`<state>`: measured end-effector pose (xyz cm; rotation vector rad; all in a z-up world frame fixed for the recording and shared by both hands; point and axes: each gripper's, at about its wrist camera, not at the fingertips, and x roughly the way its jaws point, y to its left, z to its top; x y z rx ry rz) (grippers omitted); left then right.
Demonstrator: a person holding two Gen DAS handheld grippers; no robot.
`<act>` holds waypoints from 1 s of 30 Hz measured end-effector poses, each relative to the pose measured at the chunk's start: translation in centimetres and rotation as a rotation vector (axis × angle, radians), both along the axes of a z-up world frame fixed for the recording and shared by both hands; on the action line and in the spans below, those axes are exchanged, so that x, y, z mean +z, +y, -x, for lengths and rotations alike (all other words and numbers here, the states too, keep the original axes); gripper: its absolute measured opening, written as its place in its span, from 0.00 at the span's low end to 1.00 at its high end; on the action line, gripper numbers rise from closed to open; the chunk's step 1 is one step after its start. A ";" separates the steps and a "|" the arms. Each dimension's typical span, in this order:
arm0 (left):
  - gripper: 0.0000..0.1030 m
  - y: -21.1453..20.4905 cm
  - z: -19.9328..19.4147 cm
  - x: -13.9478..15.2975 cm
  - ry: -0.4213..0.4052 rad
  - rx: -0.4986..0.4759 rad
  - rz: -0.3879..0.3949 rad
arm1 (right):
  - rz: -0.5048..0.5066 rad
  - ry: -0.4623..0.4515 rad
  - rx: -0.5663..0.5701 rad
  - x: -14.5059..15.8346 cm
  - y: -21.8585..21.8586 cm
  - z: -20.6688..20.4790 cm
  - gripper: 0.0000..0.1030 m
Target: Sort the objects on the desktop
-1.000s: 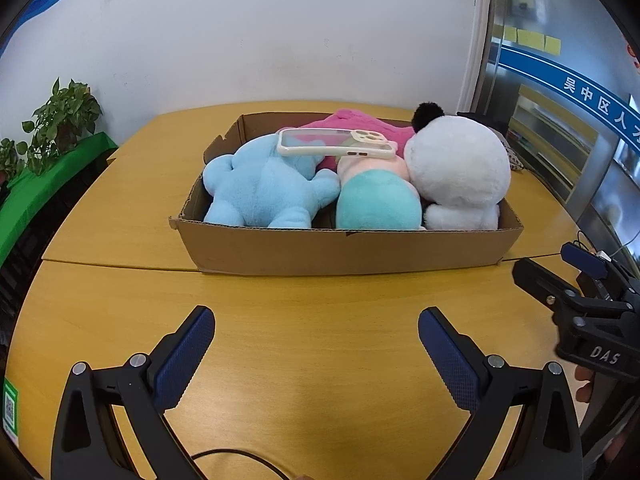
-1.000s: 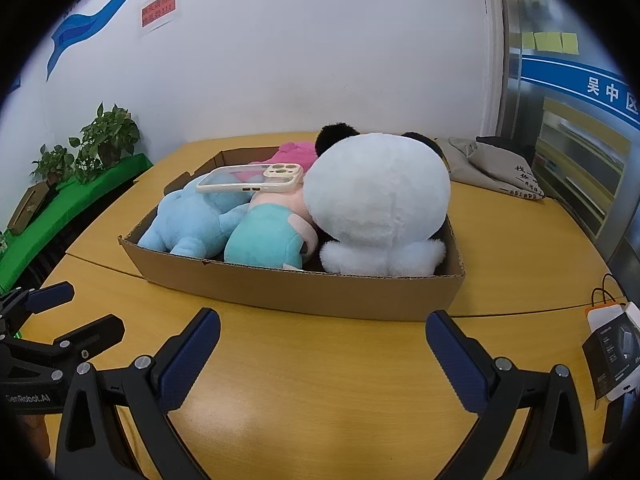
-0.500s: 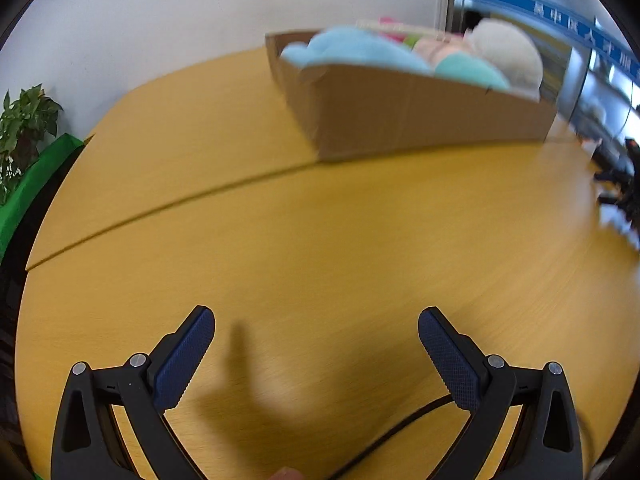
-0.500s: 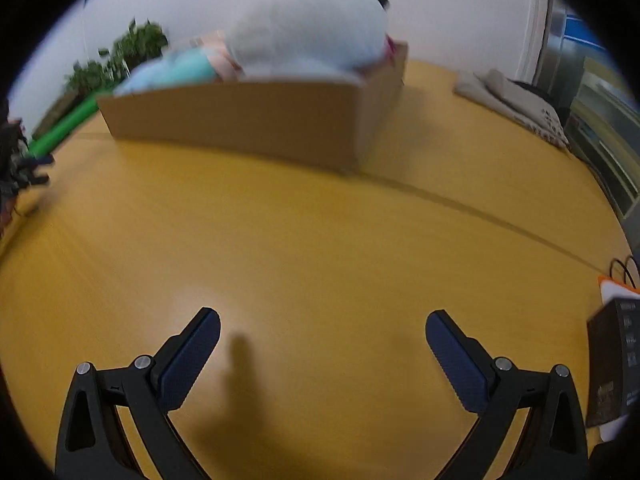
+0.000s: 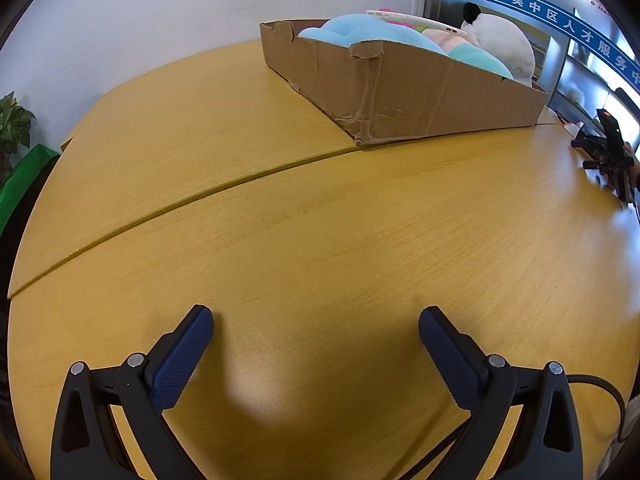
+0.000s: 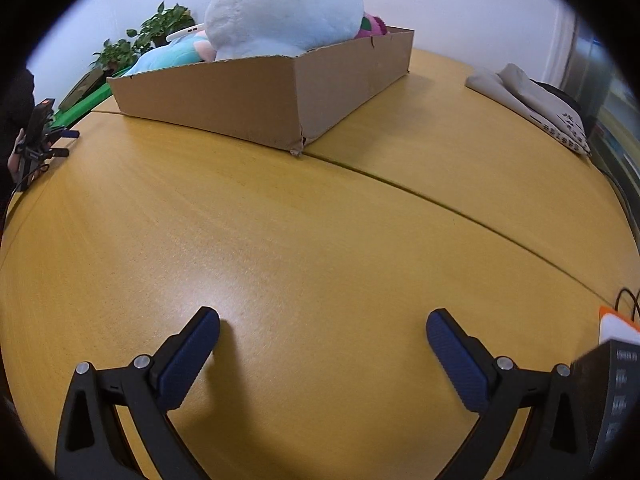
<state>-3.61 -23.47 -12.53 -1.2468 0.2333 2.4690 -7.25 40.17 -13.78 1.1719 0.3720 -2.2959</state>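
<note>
A shallow cardboard box (image 5: 400,92) (image 6: 260,88) stands on the far side of the wooden table (image 5: 320,220). It holds a blue plush (image 5: 360,32), a teal and pink plush (image 6: 180,50), a white panda plush (image 5: 504,40) (image 6: 284,8) and a pink plush (image 6: 374,26). A clear phone case (image 5: 416,22) lies on top of the plushes. My left gripper (image 5: 316,324) is open low over bare table, well short of the box. My right gripper (image 6: 322,330) is open too, low over bare table near the box's right corner.
Potted plants (image 6: 148,36) and a green strip (image 5: 20,176) sit at the table's left side. A folded beige cloth bag (image 6: 532,104) lies at the far right. A dark box (image 6: 616,400) and an orange-white item (image 6: 616,320) are at my right gripper's side.
Both grippers have dropped down close to the table surface and swung outward, so the box is now seen from low, at its corners. Both stayed open and hold nothing.
</note>
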 end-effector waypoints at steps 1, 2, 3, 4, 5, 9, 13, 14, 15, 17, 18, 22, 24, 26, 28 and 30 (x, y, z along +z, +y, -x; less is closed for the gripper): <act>1.00 -0.1 0.4 0.0 0.000 -0.015 0.000 | 0.000 -0.002 0.002 0.0 0.1 0.4 1.00; 1.00 -0.4 0.7 -0.1 0.000 -0.031 0.000 | 0.000 -0.005 0.005 0.1 0.3 0.9 1.00; 1.00 -0.4 1.1 -0.1 0.000 -0.043 0.000 | -0.001 -0.007 0.007 0.1 0.4 1.3 1.00; 1.00 -0.5 1.4 -0.1 0.000 -0.054 0.001 | -0.001 -0.007 0.007 0.1 0.4 1.5 1.00; 1.00 -0.6 1.4 -0.1 0.001 -0.060 0.001 | -0.001 -0.008 0.007 0.2 0.4 1.6 1.00; 1.00 -0.6 1.7 0.0 0.000 -0.067 0.005 | -0.001 -0.006 0.008 0.0 0.4 1.9 1.00; 1.00 -0.7 1.8 0.0 0.000 -0.063 0.005 | -0.001 -0.003 0.008 -0.2 0.4 2.1 1.00; 1.00 -0.6 2.0 0.0 0.000 -0.061 0.005 | -0.001 -0.003 0.009 -0.3 0.4 2.2 1.00; 1.00 -0.7 2.1 -0.1 0.000 -0.057 0.006 | 0.000 -0.002 0.009 -0.4 0.4 2.2 1.00; 1.00 -0.6 2.4 0.1 -0.002 -0.058 0.007 | 0.000 -0.001 0.009 -0.5 0.4 2.3 1.00; 1.00 -0.7 2.4 0.1 -0.002 -0.058 0.006 | 0.000 0.000 0.009 -0.5 0.4 2.4 1.00; 1.00 -0.2 2.0 0.5 -0.002 -0.049 0.009 | -0.001 0.002 0.007 -0.6 0.3 2.4 1.00; 1.00 -0.3 2.0 0.4 -0.002 -0.049 0.009 | 0.000 0.001 0.007 -0.6 0.2 2.4 1.00; 1.00 -0.3 2.0 0.4 -0.003 -0.049 0.009 | 0.001 0.001 0.007 -0.6 0.2 2.5 1.00; 1.00 -0.4 2.0 0.4 -0.003 -0.049 0.009 | 0.001 0.001 0.008 -0.6 0.2 2.5 1.00; 1.00 -0.4 2.1 0.4 -0.004 -0.050 0.009 | 0.002 0.001 0.008 -0.6 0.2 2.6 1.00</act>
